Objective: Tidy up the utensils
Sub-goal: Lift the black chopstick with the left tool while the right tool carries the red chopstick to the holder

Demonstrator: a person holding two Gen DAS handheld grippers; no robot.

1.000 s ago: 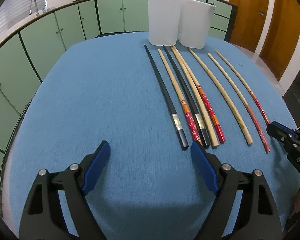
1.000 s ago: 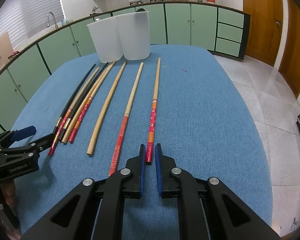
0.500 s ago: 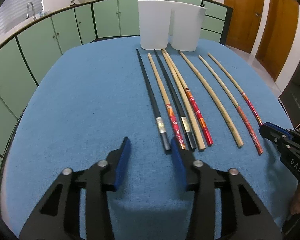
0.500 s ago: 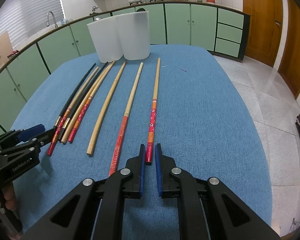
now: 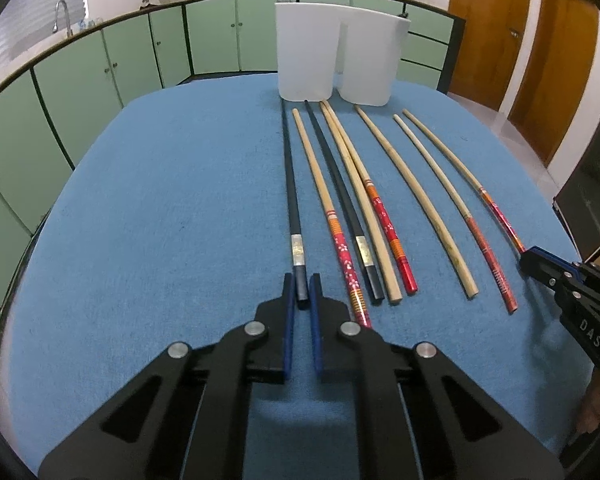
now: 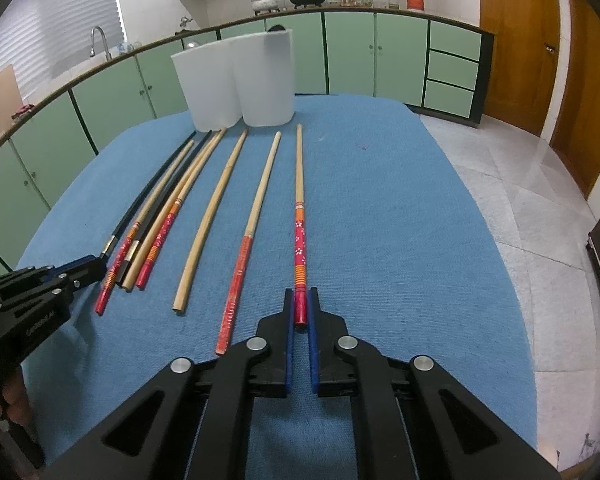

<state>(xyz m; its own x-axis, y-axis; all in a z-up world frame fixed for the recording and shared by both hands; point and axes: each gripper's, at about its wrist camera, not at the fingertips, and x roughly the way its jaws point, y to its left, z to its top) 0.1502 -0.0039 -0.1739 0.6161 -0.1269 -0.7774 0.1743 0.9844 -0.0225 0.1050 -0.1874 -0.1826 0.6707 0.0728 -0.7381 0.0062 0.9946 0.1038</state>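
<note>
Black chopstick (image 5: 290,184), leftmost of the row, lying on the blue cloth (image 5: 160,208) with its long axis running straight away from the jaws toward the white holder (image 5: 306,58). Near end, just past the silver band, pinched between the pads of the left gripper (image 5: 301,290): jaws together on it, tip still down on the cloth. Slim, dark, tapering to a fine far point right at the holder's foot.

Over on the other flank, same picture: red chopstick (image 6: 299,216), rightmost, pale wood at the far end, orange bands and white blossoms on the red handle, clamped at its butt by the right gripper (image 6: 299,308). Also end-on to its jaws, pointing at the second holder (image 6: 266,80).

Between the two, six more sticks fanned side by side, some touching, none gripped. Each hand on its own nearest stick. Likely next: lift both ends and swing upright toward the holders; thin ends, so a pivot in the grip looks possible.
</note>
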